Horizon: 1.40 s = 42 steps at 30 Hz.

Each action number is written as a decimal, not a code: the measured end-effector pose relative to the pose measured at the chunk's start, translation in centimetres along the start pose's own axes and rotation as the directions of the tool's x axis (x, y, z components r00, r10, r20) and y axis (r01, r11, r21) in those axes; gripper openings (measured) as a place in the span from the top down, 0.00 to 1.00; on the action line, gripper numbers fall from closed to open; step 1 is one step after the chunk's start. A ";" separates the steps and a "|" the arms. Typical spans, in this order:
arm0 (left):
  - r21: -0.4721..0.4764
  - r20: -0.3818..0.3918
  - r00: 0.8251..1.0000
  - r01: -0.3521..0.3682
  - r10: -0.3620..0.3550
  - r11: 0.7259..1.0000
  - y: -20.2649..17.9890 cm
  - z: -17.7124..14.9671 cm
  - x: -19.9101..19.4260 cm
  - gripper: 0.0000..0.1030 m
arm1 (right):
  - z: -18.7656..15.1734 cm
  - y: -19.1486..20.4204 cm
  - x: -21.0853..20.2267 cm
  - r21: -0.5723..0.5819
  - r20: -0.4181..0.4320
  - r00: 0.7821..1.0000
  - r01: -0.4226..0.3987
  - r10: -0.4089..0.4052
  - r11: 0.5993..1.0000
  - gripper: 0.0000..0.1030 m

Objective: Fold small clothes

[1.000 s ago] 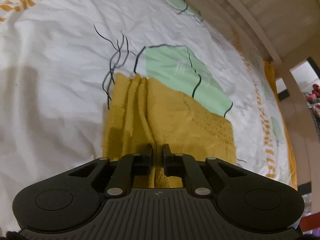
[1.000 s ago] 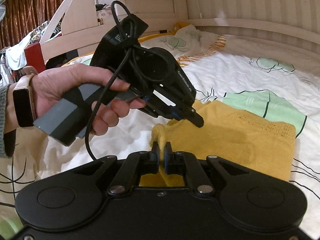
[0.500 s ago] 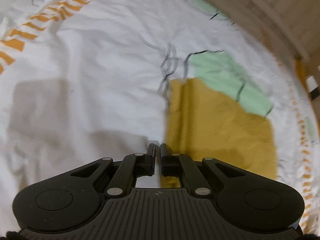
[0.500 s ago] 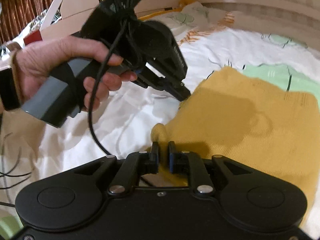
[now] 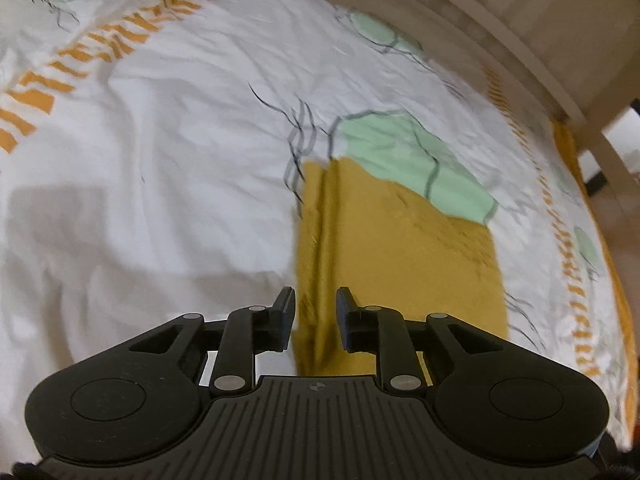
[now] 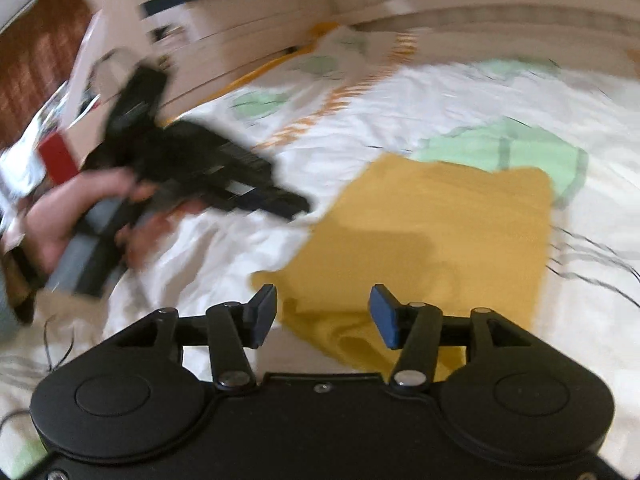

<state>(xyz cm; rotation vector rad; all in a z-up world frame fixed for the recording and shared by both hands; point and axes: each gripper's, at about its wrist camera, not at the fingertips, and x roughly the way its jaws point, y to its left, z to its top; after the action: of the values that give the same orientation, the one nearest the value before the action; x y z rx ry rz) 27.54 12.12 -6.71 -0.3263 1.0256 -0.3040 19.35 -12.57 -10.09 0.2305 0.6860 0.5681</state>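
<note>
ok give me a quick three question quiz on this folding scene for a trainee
1. True or false: the right tongs are clamped on the yellow garment.
2. What does the yellow garment lie on?
3. The left tongs are: A) pinching the garment, B) open, their jaws having just been opening, C) out of view.

Key
1. False: the jaws have just been opening; cloth sits between the blue pads, which stand clear.
2. A white bedsheet printed with green patches and orange dashes.
3. B.
</note>
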 end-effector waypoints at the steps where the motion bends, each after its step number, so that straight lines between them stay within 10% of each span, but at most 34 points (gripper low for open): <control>1: -0.007 -0.011 1.000 0.017 -0.017 1.000 0.0 -0.4 0.0 0.76 | 0.2 -0.8 -0.2 0.040 0.002 1.000 0.017 -0.017 0.999 0.38; 10: -0.091 -0.149 0.986 0.066 -0.080 0.994 0.5 -3.5 1.7 0.67 | 0.9 -8.6 -1.4 0.371 0.003 0.994 0.105 -0.114 0.923 0.31; 24: -0.060 -0.171 0.982 0.071 -0.080 0.996 -0.8 -4.0 2.7 0.52 | 1.9 -14.0 2.8 0.527 -0.026 0.999 0.041 -0.033 0.849 0.25; 32: -0.141 -0.218 0.961 0.144 -0.172 0.980 -0.4 -2.8 4.6 0.26 | 2.0 -15.9 4.6 0.596 0.021 0.999 -0.039 0.033 0.802 0.24; 42: -0.216 -0.231 0.930 0.238 -0.287 0.947 1.1 -3.1 4.4 0.26 | 2.3 -16.1 5.2 0.577 0.028 0.997 -0.072 0.068 0.814 0.19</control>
<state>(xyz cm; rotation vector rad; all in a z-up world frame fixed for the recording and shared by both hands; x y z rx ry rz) 27.04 11.04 -12.10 -0.6076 1.2743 -0.5063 30.92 -22.98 -17.26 0.8341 0.8363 0.4134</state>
